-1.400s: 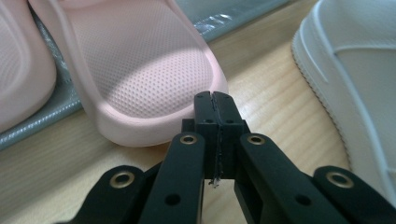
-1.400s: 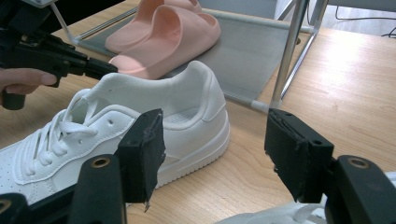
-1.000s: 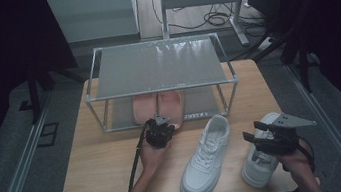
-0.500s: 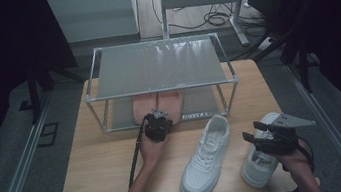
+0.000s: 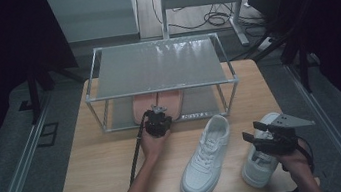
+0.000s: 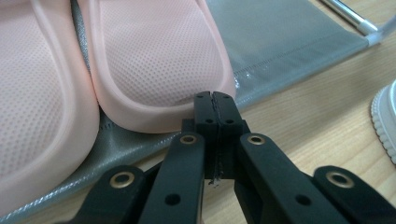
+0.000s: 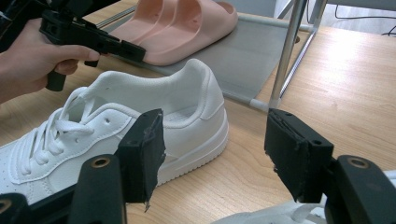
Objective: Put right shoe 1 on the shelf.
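The left hand-held gripper [image 6: 215,100] has its jaws pressed together, empty, tips just at the edge of the pink slippers [image 6: 154,60] on the rack's [image 5: 159,65] lower shelf. The right hand-held gripper [image 7: 215,154] hangs wide apart over one white sneaker [image 5: 257,162], beside the other sneaker [image 7: 140,126] on the table [image 5: 97,162].

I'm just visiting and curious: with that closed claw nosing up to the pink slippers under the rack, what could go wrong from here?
The left claw is shut with its tip at the edge of a pink slipper, so it may shove the slipper rather than grip it. The right claw stands open between two white sneakers; a careless move could knock one.
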